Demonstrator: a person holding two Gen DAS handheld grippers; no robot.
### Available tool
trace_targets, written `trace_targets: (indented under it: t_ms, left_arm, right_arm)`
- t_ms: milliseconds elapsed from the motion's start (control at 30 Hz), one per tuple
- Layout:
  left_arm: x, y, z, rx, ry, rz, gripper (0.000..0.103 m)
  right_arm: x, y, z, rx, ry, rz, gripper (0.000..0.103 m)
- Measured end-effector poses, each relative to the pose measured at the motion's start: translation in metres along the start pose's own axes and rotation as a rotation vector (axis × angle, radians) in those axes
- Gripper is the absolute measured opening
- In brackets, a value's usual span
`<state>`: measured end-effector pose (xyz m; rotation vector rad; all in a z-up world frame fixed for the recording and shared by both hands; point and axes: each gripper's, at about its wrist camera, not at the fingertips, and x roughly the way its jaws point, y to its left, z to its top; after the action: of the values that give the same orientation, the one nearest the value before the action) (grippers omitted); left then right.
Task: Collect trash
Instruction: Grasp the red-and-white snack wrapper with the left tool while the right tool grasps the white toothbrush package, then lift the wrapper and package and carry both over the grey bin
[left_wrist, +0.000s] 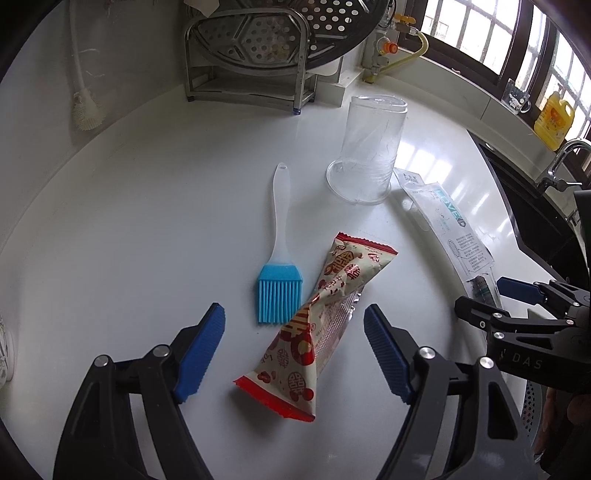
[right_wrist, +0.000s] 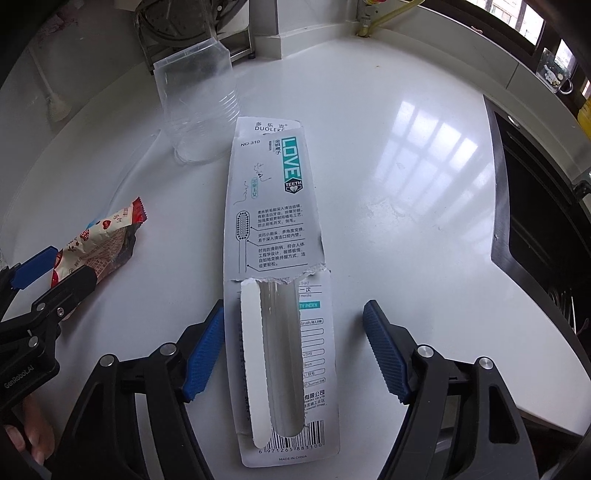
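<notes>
Red-and-cream crinkled snack wrapper (left_wrist: 314, 332) is seen lying on the white bench (left_wrist: 147, 221), straddled by the released left tongs (left_wrist: 294, 352). From the right wrist, the torn white toothbrush card (right_wrist: 275, 258) is framed by the released right tongs (right_wrist: 294, 350); closing is judged next.

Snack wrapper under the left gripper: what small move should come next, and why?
Probably lower the left gripper a little and close on the snack wrapper: its open pads already straddle the twisted middle without touching, and the wrapper lies flat on the counter.
</notes>
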<state>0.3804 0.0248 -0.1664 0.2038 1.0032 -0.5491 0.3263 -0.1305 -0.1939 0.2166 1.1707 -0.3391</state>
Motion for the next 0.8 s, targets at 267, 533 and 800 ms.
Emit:
trace_targets:
  t_ms: [267,533,800]
  left_arm:
    - [0.003,-0.006,-0.008,0.005,0.033,0.028,0.029]
    - [-0.010,0.003,-0.015,-0.043,0.045,0.025,0.023]
    - [-0.038,0.005,-0.021,-0.062,0.026,0.037,0.022]
  right_arm:
    - [-0.006,0.009,-0.002,-0.025,-0.009,0.011,0.053]
    - [-0.014,0.001,-0.007,0.001,-0.008,0.060,0.051]
    - [-0.035,-0.011,-0.019,0.020,-0.024,0.111,0.051]
